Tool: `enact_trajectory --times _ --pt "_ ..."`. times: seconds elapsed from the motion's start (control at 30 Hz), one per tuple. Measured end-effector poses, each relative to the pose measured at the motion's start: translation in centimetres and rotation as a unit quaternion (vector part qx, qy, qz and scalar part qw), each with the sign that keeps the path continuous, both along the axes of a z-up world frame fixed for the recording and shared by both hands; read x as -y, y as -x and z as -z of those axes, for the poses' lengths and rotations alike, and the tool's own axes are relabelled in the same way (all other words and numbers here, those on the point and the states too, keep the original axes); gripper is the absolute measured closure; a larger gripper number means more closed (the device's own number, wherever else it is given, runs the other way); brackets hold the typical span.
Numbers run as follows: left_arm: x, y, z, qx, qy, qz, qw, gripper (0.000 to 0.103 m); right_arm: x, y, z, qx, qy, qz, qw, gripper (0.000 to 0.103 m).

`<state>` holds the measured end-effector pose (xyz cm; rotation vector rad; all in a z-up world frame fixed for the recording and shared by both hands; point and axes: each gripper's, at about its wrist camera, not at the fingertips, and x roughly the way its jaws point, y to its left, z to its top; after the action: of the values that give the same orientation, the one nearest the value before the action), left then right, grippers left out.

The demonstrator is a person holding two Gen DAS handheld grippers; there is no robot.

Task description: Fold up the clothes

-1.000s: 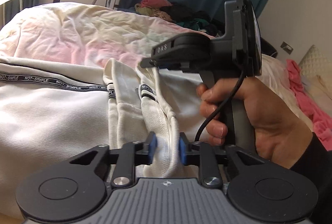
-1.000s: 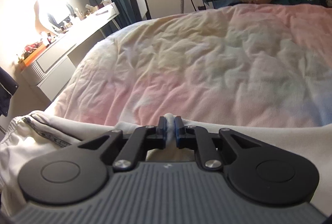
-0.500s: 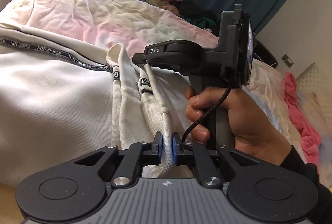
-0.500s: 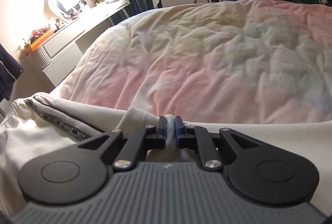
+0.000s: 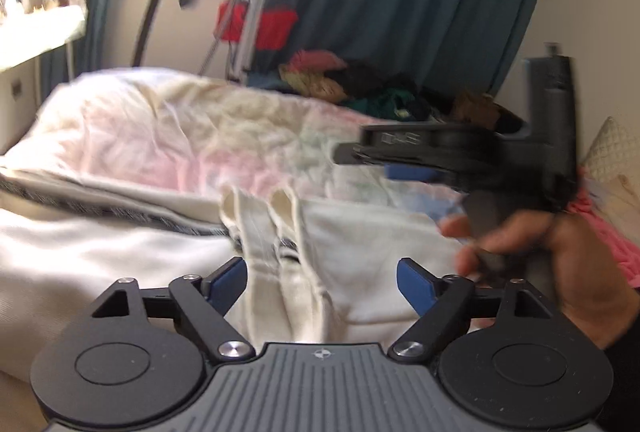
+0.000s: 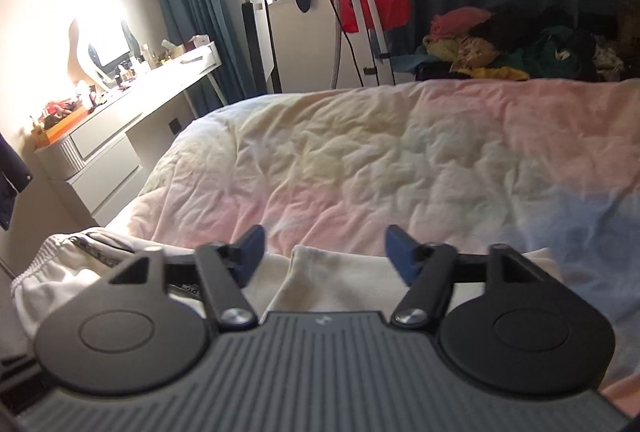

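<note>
A cream garment with a black lettered stripe [image 5: 120,256] lies on the bed, with its two cuffed ends [image 5: 276,232] folded on top and pointing away. My left gripper [image 5: 322,278] is open just above those ends, touching nothing. My right gripper [image 6: 324,252] is open above the same garment [image 6: 320,280]; it also shows in the left wrist view [image 5: 404,160], held in a hand to the right. The view from the left wrist is blurred.
The pastel bedspread [image 6: 380,160] stretches ahead. A white desk with a lit mirror [image 6: 132,88] stands left of the bed. A pile of clothes [image 6: 500,44] and a garment steamer stand [image 6: 360,4] sit beyond it. A pink cloth [image 5: 608,232] lies at right.
Both grippers have opened and let go of the garment's ends, then lifted and drawn back. The ends now lie flat on the garment.
</note>
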<state>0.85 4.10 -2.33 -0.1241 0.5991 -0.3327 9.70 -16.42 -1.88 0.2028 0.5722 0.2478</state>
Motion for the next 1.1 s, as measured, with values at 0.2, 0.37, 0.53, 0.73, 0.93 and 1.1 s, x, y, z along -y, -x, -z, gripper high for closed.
enact_trajectory --times 0.2,0.37,0.53,0.73,0.93,1.1 --pt "0.0 3.1 -1.6 0.034 -0.014 -0.009 0.9993 0.002 2.8 7.4 -2.9 0.028 -0.026 0.048 0.998 0.021" --pt "0.4 6.0 -1.6 0.05 -0.029 -0.009 0.9983 0.001 4.3 13.7 -2.5 0.044 -0.007 0.075 0.996 0.021" --pt "0.4 8.4 -0.2 0.074 -0.047 -0.024 0.9959 0.0 4.8 18.3 -1.2 0.055 -0.008 0.082 0.995 0.021" --pt "0.5 9.4 0.6 0.072 -0.049 -0.025 0.9959 0.0 4.5 19.8 1.3 0.049 0.027 0.099 0.994 0.021" --pt "-0.4 8.3 1.3 0.047 -0.043 -0.049 0.9968 0.0 4.3 19.5 1.6 0.042 0.018 0.093 0.995 0.021" --pt "-4.7 6.0 1.2 -0.006 -0.004 -0.129 0.9916 0.0 4.2 19.5 1.5 0.038 0.015 0.091 0.995 0.021"
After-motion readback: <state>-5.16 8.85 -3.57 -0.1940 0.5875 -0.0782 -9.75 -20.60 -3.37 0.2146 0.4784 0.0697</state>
